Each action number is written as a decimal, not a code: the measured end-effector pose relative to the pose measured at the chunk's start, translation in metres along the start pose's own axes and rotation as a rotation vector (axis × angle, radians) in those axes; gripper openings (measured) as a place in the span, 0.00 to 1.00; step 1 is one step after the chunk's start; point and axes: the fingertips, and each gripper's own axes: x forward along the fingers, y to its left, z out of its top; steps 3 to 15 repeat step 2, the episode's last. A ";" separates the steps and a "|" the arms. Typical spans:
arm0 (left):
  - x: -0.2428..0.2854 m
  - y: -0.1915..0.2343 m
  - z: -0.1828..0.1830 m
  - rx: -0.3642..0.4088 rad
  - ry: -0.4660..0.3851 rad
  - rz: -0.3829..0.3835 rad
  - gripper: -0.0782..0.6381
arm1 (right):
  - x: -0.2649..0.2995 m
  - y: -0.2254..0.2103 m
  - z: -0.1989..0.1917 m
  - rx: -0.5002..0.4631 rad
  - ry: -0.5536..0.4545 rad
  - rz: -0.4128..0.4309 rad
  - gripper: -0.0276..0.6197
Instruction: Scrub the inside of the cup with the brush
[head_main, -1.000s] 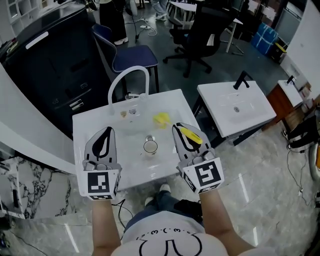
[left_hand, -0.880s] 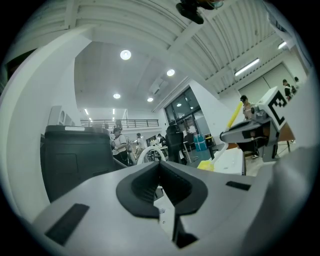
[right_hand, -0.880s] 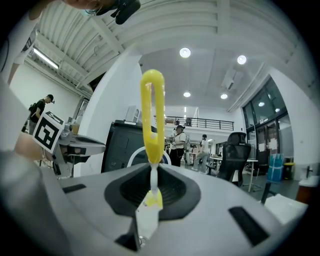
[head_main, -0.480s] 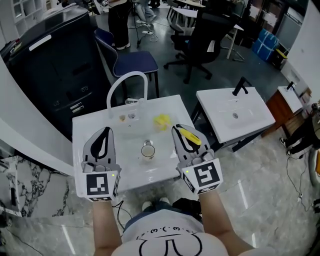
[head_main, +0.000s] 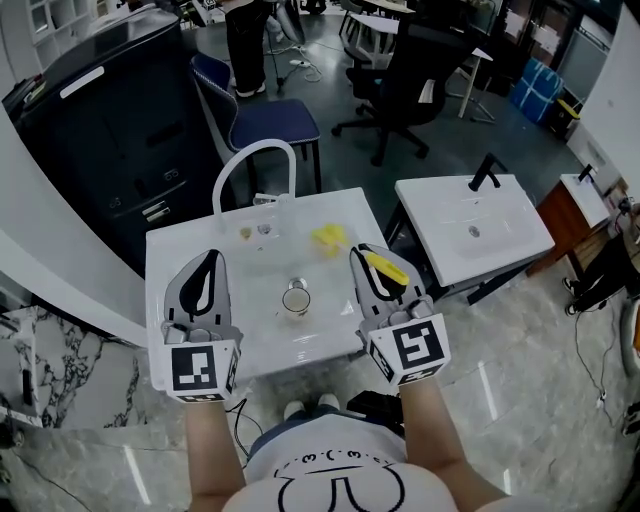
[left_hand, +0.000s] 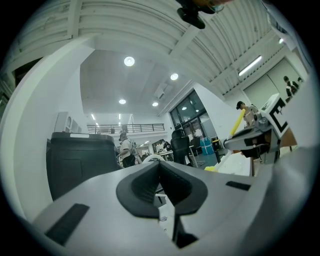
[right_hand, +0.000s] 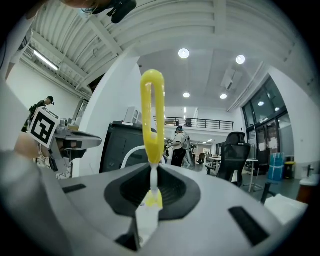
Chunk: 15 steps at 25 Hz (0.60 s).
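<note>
Right gripper view shows your right gripper (right_hand: 152, 176) with its jaws nearly closed, pinching the thin white stem of the brush (right_hand: 152, 112). The yellow loop of the brush stands straight up out of the jaws in the centre of the frame. Which end carries the bristles you cannot tell from here.

Left gripper view shows your left gripper (left_hand: 161, 186) with its jaws pressed fully together and nothing between them. At the right edge of that frame the other gripper shows side-on, the yellow brush slanting up from it.

Head view puts both grippers low in the frame, side by side and well apart, held over the near edge of the white sink (head_main: 170, 250). The cup (head_main: 296, 298) stands upright in the basin at the centre of the frame, between the two grippers and touching neither. A yellow lump (head_main: 328, 236) lies in the basin above and to the right of the cup. A white arched tap (head_main: 252, 160) rises from the far edge of the sink.

Further out, a second sink (head_main: 470, 225) stands at the right, a blue chair (head_main: 268, 118) sits above the tap, and a black cabinet (head_main: 110, 110) fills the upper left.
</note>
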 end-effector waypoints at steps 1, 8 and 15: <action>0.000 -0.001 0.001 -0.001 -0.001 -0.001 0.13 | -0.001 -0.001 -0.001 0.003 0.000 -0.004 0.11; 0.000 -0.002 0.001 -0.001 -0.002 -0.002 0.13 | -0.001 -0.003 -0.002 0.007 0.000 -0.007 0.11; 0.000 -0.002 0.001 -0.001 -0.002 -0.002 0.13 | -0.001 -0.003 -0.002 0.007 0.000 -0.007 0.11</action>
